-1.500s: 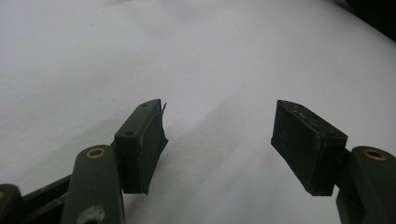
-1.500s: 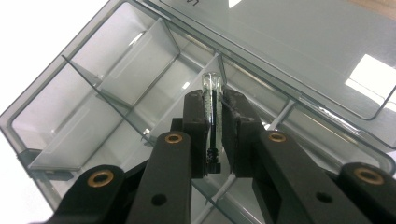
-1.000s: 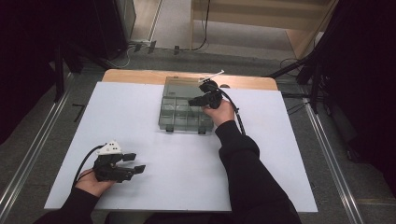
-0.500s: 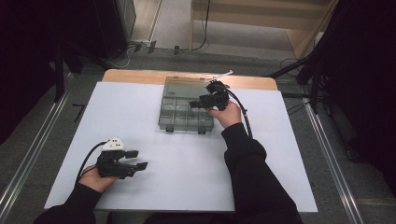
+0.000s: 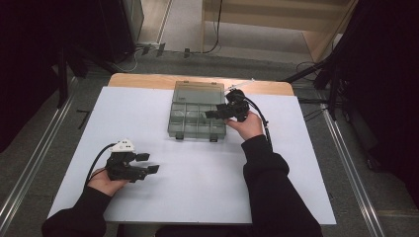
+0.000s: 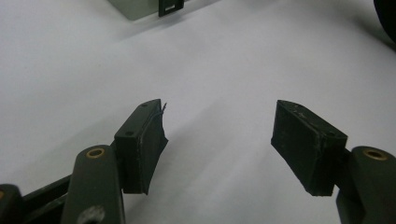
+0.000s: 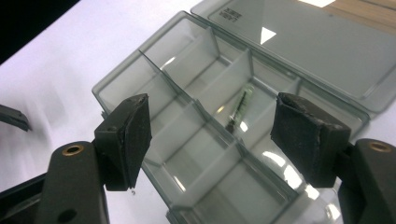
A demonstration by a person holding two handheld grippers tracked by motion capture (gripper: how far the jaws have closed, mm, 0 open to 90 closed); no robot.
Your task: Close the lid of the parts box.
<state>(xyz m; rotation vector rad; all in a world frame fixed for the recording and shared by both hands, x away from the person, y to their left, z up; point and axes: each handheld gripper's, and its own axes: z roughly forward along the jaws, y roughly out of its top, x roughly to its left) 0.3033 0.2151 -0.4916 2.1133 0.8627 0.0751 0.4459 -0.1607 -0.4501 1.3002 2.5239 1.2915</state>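
A clear grey compartment box [image 5: 196, 116] lies at the back middle of the white sheet, its lid folded flat behind it. In the right gripper view a small thin dark piece with a pale green end [image 7: 239, 108] rests in one of the box's [image 7: 187, 140] middle compartments. My right gripper [image 5: 211, 113] hovers over the box's right side. Its jaws have just been opening and stand wide with nothing between them [image 7: 212, 116]. My left gripper [image 5: 149, 163] is at the front left, open over bare sheet [image 6: 219, 126].
The white sheet [image 5: 197, 187] covers most of the table, with a wooden strip [image 5: 143, 80] showing at the back edge. A corner of the box and its latch [image 6: 169, 5] show far ahead in the left gripper view. Metal rails run along the floor on both sides.
The right hand has drawn rightward from over the box toward its right edge, and its jaws have spread apart. The left hand has stayed put.
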